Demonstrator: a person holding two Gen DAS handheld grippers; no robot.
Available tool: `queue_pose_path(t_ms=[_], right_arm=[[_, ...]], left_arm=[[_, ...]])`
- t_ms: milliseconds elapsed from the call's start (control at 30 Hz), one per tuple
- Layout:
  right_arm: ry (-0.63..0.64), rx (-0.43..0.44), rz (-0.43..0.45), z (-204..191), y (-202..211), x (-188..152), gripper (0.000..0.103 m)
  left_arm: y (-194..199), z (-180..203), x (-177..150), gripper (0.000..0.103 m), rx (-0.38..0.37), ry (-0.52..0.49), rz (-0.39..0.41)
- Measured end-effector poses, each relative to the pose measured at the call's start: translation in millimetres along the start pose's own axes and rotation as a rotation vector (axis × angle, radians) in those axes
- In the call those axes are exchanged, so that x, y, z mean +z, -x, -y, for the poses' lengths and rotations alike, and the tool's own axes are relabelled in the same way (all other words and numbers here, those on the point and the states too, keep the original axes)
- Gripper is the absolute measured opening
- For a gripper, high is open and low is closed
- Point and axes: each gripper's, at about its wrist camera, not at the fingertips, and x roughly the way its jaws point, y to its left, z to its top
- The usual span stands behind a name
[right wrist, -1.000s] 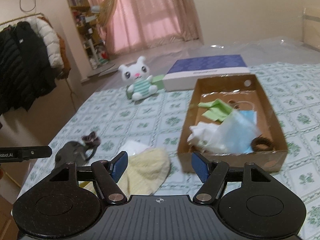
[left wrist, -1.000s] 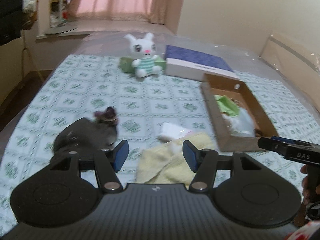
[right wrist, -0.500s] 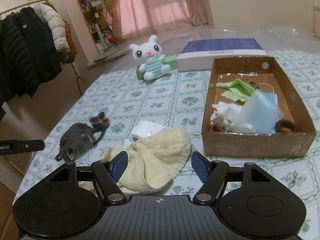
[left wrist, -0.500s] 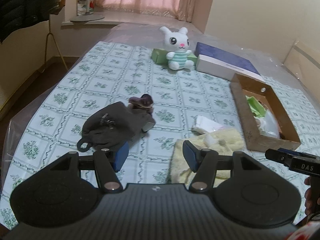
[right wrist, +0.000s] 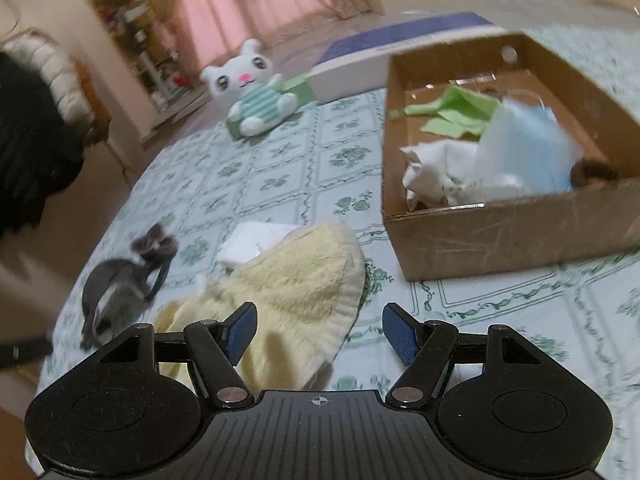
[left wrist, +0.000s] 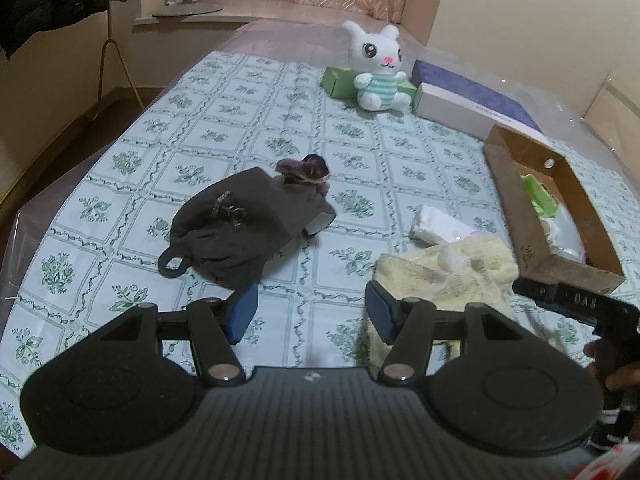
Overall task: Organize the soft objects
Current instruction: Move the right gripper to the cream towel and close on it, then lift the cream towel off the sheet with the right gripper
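Both tools stand wide and empty. The yellow hat (right wrist: 296,280) lies just ahead of the right tool (right wrist: 318,330), under its left pad; the dark pouch (left wrist: 244,226) lies ahead-left of the left tool (left wrist: 310,314). Closing may pinch the tablecloth (right wrist: 500,312) along with the hat, or catch only its brim, which could slip out.

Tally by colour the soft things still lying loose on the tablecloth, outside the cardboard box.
Dark grey fabric pouch: 1
Purple scrunchie: 1
Pale yellow fluffy hat: 1
White folded cloth: 1
White plush bunny in a striped shirt: 1
Total: 5
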Motion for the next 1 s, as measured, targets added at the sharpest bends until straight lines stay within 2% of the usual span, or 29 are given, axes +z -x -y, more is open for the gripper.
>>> queue_pose_path(t_ms=[167, 233, 300, 367, 467, 600, 800, 1000], right_arm=[[-0.072, -0.006, 0.023, 11.6, -26.9, 1.0, 0.069], [-0.063, -0.011, 0.037, 9.9, -33.3, -1.1, 0.048], [-0.019, -0.004, 0.044, 4.8, -36.6, -3.2, 0.018], [0.020, -0.008, 0.018, 1.0, -38.7, -4.3, 0.010], [0.047, 0.019, 0.027, -1.1, -27.7, -7.5, 0.008], [0.068, 0.022, 0.094, -0.4, 6.8, -5.0, 0.008], [0.276, 0.022, 0.212, -30.9, 53.7, 2.3, 0.008], [0.409, 0.157, 0.129, -72.7, 36.8, -20.9, 0.008]], left_arm=[[-8.0, -6.6, -1.9, 0.056, 0.013, 0.008, -0.021], [-10.0, -8.6, -2.8, 0.056, 0.015, 0.010, -0.026], [-12.2, -9.9, -3.4, 0.056, 0.018, 0.011, -0.033], [-13.6, -10.7, -4.4, 0.056, 0.020, 0.013, -0.038], [-14.4, -11.0, -5.7, 0.056, 0.016, 0.016, -0.039], [-13.7, -8.1, -6.3, 0.056, 0.004, 0.012, -0.036], [-14.2, 1.1, -9.3, 0.056, -0.025, 0.000, -0.038], [-11.9, 0.9, -12.2, 0.055, -0.032, 0.001, -0.039]])
